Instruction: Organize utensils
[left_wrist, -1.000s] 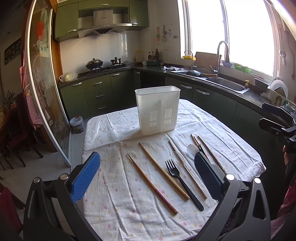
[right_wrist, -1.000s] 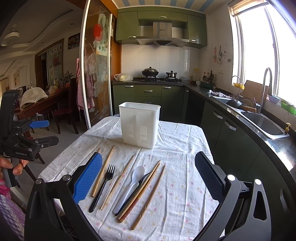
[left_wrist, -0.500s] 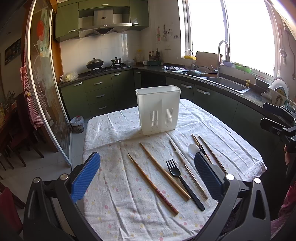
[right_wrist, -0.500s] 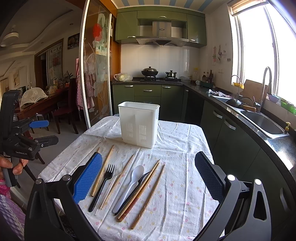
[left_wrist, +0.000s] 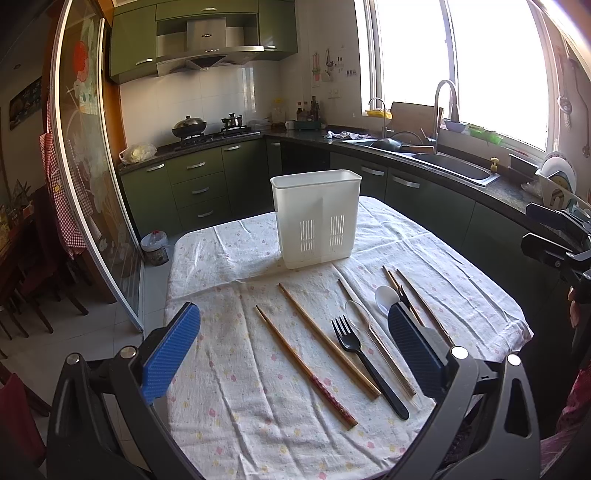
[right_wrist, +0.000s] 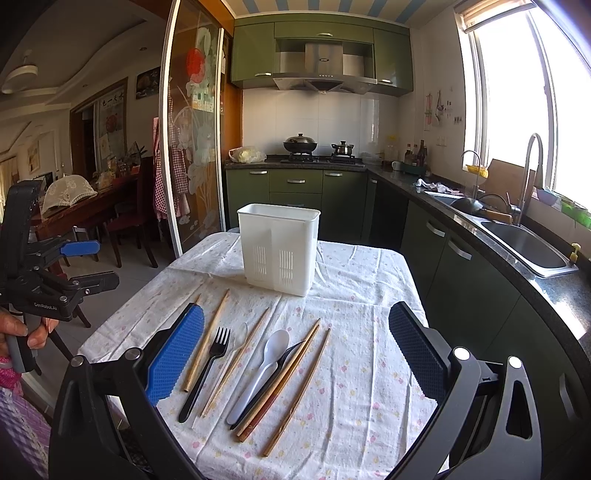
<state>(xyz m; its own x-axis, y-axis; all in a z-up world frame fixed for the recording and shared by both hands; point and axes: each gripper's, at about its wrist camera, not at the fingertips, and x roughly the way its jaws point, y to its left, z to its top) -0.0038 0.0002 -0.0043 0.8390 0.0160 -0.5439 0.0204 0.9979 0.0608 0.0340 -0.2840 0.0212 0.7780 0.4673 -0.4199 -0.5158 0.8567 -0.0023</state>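
Note:
A white slotted utensil holder (left_wrist: 317, 218) stands at the far side of the cloth-covered table (left_wrist: 229, 398); it also shows in the right wrist view (right_wrist: 279, 248). Utensils lie loose in front of it: several wooden chopsticks (left_wrist: 305, 365), a black fork (left_wrist: 364, 365), a clear spoon (left_wrist: 356, 310) and a white spoon (left_wrist: 386, 295). In the right wrist view I see the black fork (right_wrist: 207, 365), the white spoon (right_wrist: 266, 363), a black utensil (right_wrist: 275, 376) beside it and chopsticks (right_wrist: 295, 395). My left gripper (left_wrist: 293, 354) is open and empty above the near table edge. My right gripper (right_wrist: 295, 354) is open and empty too.
Green kitchen cabinets (left_wrist: 192, 184) and a counter with a sink (left_wrist: 454, 168) run behind and to the right of the table. A glass sliding door (left_wrist: 77, 177) stands on the left. The other gripper shows at the frame edges (right_wrist: 44, 280).
Both views have shifted only slightly; the holder and utensils lie where they were. Both grippers stay open.

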